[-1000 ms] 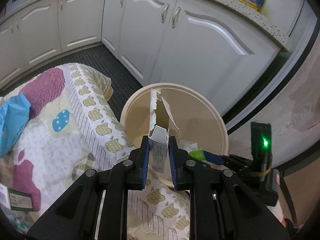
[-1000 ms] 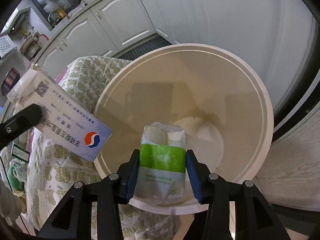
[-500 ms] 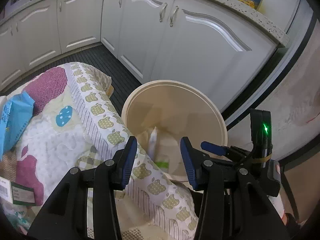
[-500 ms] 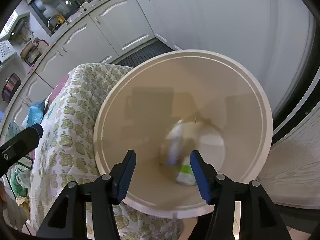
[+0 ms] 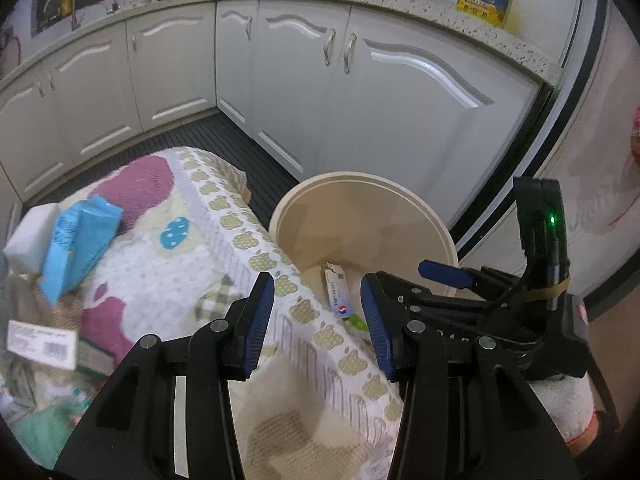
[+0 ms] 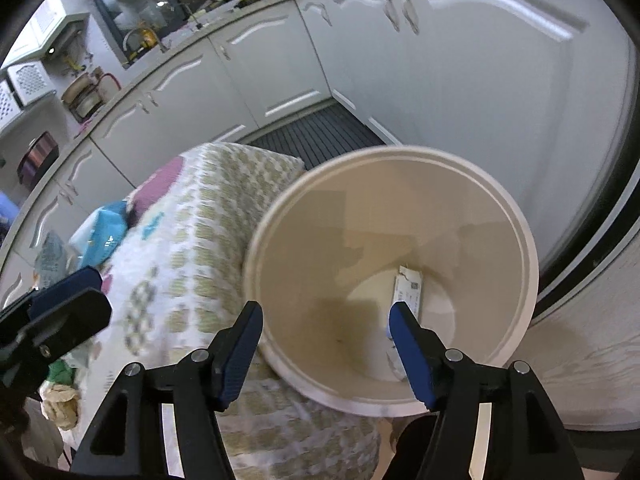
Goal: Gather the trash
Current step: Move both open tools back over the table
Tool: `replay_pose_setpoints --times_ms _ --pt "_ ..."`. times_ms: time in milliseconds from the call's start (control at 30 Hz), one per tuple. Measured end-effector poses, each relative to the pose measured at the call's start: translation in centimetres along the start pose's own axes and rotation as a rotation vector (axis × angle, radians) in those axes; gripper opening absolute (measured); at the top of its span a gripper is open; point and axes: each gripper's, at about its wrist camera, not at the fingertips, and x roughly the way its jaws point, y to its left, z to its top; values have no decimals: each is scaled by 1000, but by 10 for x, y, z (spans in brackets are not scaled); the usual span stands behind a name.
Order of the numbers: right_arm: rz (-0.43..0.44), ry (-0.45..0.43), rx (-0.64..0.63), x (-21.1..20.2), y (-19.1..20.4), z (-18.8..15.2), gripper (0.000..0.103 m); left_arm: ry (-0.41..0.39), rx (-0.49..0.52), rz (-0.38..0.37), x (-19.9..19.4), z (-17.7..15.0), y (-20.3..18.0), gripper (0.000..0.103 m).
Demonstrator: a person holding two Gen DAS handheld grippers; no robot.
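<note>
Left wrist view: the remaining trash lies in the left half of the frame on the quilted table cover [image 5: 188,248], chiefly a light-blue plastic wrapper [image 5: 78,240] resting against a white box [image 5: 28,236] at mid left, with a barcoded carton [image 5: 42,344] and some blurred greenish scraps at lower left. The wrapper looks thin, light and slick, so it should crumple under a pinch and is probably best taken across a folded edge; the cartons look light but stiffer, and a grip across a narrow side would likely crush them least. The beige waste bin [image 5: 436,224] stands just beside the table's right edge, centre right of the frame, and a small printed carton [image 5: 338,294] already lies at its bottom. The left gripper [image 5: 318,320] hangs over that table edge with its blue-padded jaws spread wide and nothing between them. In the right wrist view the right gripper [image 6: 326,344] is likewise spread and empty above the bin's rim [image 6: 524,240]. White cabinet doors [image 5: 420,100] stand close behind the bin, so free room lies mostly leftward over the table.
</note>
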Motion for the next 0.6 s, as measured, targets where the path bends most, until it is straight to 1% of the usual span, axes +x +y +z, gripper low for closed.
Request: replay_pose_setpoints --times_ms 100,233,400,433,467,533,600 --pt "9 -20 -26 -12 14 2 67 -22 0 9 -16 -5 3 43" --pt "31 -48 -63 -29 36 2 67 -52 -4 10 -43 -9 7 43" --pt "83 -74 -123 -50 73 1 67 -83 -20 -7 -82 -16 22 44" --pt "94 -76 -136 -52 79 1 67 -88 -23 -8 -91 -18 27 46" --pt "109 -78 -154 -56 88 -1 68 -93 -29 -9 -99 -20 33 51" --pt "132 -78 -185 -60 104 -5 68 -104 -47 -6 -116 -26 45 56" --pt "160 -75 -209 -65 118 -10 68 -113 -61 10 -130 -33 56 56"
